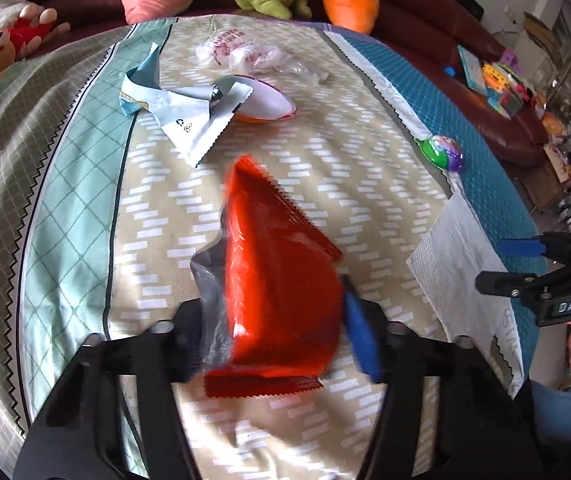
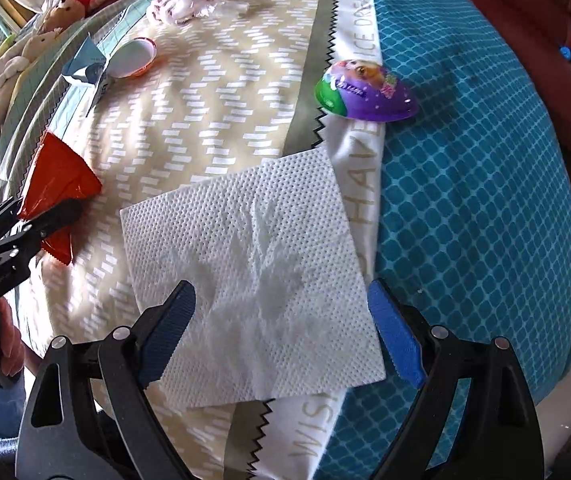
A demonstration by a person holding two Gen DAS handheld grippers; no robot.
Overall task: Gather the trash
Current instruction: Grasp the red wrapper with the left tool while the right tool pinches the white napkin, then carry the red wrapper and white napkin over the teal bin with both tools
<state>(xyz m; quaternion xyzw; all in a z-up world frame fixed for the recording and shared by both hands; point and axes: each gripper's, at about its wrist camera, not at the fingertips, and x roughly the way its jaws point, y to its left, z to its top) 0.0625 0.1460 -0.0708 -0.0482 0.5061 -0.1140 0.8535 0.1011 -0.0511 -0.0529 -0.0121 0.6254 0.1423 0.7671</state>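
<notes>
Red wrapper (image 1: 277,280) is crumpled, clamped between gripper fingers. White paper napkin (image 2: 253,276) lies flat on the blanket. White-blue wrapper (image 1: 181,108) lies crumpled, overlapping an egg-shaped shell.

The glossy red foil wrapper (image 1: 281,280) looks crinkled and shiny. The white paper napkin (image 2: 253,272) is matt and dimpled. The patterned cloth cover (image 2: 465,160) looks soft, the purple-green plastic half-egg (image 2: 365,92) smooth and glossy.
</notes>
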